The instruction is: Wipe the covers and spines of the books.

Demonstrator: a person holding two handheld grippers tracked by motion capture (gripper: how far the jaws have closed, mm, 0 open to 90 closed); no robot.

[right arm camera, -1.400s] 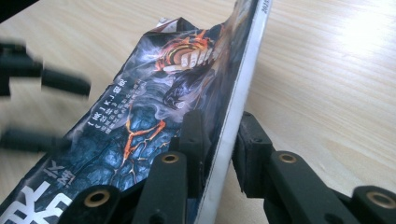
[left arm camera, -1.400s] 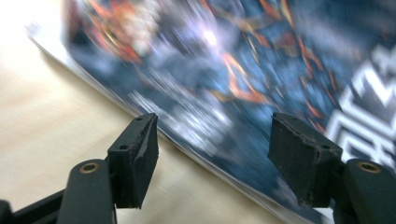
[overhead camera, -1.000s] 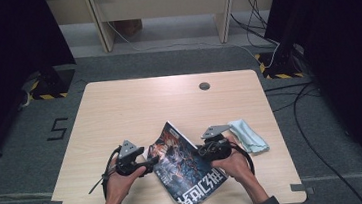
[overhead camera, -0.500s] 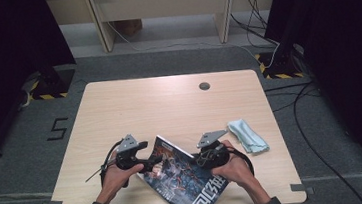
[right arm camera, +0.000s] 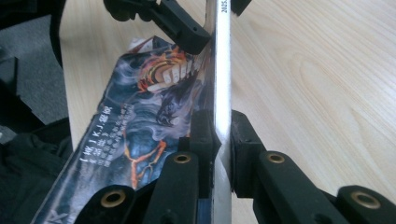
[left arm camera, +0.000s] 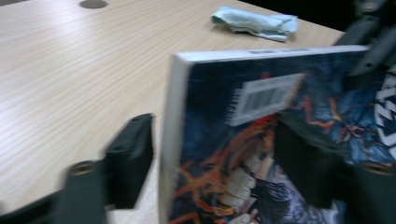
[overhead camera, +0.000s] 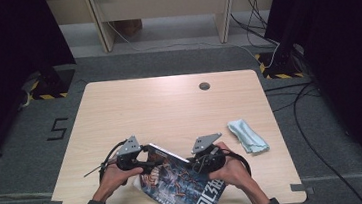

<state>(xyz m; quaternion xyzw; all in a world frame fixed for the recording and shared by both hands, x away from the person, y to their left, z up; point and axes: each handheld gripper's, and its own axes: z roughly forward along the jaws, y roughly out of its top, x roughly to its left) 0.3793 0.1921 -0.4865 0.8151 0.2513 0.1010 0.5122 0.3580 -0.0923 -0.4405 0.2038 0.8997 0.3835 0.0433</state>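
**Book held on edge between two grippers at the near side of the table**

Nearest the person, at the front edge of the table (overhead camera: 120, 113), both hands come in from below — the left hand (overhead camera: 112, 176) and the right hand (overhead camera: 233, 170), each carrying a gripper. Between them sits a paperback book (overhead camera: 184, 182) with a dark, flame-streaked cover and a white barcode label, tilted up off the wood with its lower corner hanging past the table's near edge.

The right gripper (right arm camera: 222, 135) pinches the book's pale page edge — in its own view the two black pads press on either side of the block of pages, with the cover facing left. The left gripper (left arm camera: 212, 163) straddles the book's other end: one jaw stands on the bare-wood side, clear of the page edge, the other lies over the printed cover. Its jaws have just been closing with the book between them; the picture is blurred, and whether they press on it yet I cannot tell.

Farther off, to the right, a crumpled pale-blue cloth (overhead camera: 246, 135) lies on the wood, well apart from the book. Beyond it, near the far edge, is a round cable hole (overhead camera: 204, 85).
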